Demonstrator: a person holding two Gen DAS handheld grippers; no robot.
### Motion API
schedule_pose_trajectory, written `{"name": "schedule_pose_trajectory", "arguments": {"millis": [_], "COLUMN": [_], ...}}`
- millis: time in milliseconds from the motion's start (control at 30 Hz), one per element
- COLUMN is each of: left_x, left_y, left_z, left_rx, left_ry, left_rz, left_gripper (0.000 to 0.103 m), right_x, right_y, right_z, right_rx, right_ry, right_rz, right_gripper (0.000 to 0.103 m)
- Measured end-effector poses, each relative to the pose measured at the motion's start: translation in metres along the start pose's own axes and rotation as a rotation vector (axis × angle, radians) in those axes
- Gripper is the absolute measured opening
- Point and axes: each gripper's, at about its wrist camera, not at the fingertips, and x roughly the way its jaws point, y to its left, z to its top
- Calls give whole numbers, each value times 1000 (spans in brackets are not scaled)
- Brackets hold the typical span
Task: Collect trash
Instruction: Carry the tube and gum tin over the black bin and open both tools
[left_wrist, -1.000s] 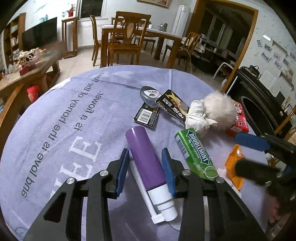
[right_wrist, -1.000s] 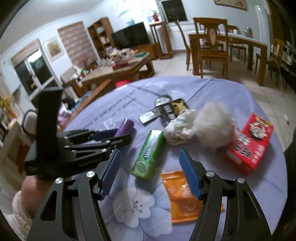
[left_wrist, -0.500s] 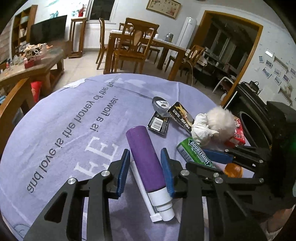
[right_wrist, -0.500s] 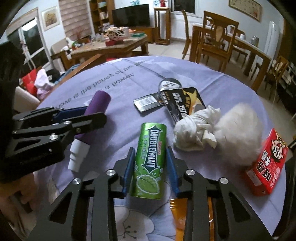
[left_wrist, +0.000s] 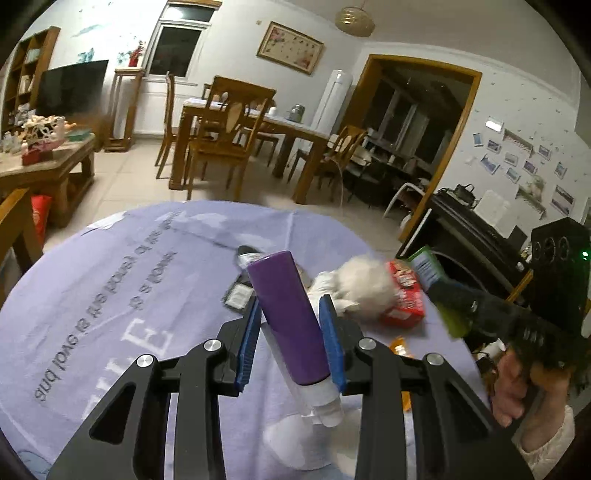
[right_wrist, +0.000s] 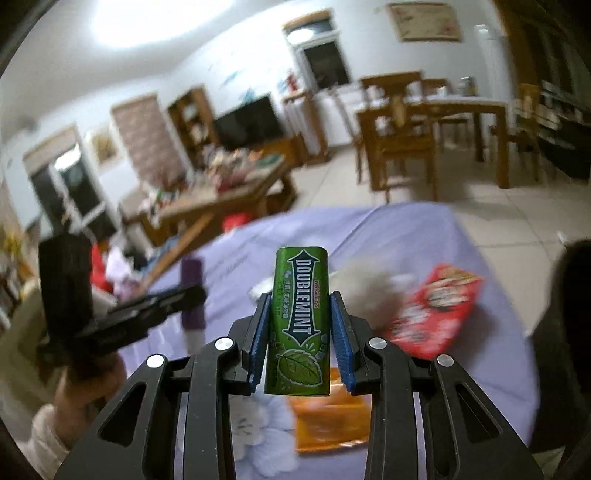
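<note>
The purple tube (left_wrist: 286, 314) with its white cap end toward the camera is clamped between the blue pads of the left gripper (left_wrist: 290, 338) and held clear above the table. The green Doublemint gum pack (right_wrist: 300, 325) stands upright, pinched between the pads of the right gripper (right_wrist: 300, 339), also off the surface.

Below them lies a round table under a lilac tablecloth (left_wrist: 110, 280) printed with grey lettering and white flowers. On it rest a white fluffy wad (left_wrist: 364, 286), a red snack box (left_wrist: 404, 295) touching it, an orange wrapper (right_wrist: 328, 413) and dark packets (left_wrist: 238, 295) partly hidden behind the tube.

Around stand wooden dining chairs and a table (left_wrist: 236, 129), a cluttered low table (right_wrist: 221, 192), a television (left_wrist: 70, 86) and a tiled floor.

The right wrist view is smeared, so the box and wad are hard to read there. Only the left view shows the doorway; only the right shows the blind-covered window. Each view catches the other gripper and the hand (left_wrist: 517, 380) on its handle.
</note>
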Motion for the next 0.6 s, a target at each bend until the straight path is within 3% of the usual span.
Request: {"name": "schedule_pose_trajectory", "arguments": {"millis": [233, 600], "left_x": [10, 82], "left_y": [-66, -192], "left_z": [24, 36], "left_rx": [79, 192], "left_ry": [-15, 30], "left_rz": [-103, -273], "left_gripper": [32, 32], "right_x": [-74, -148], "right_y": [-84, -197], "right_z": [12, -5], "right_rx": [151, 295], "right_ry": [-193, -337], "right_rz": [-140, -395], "right_gripper": [32, 32]}}
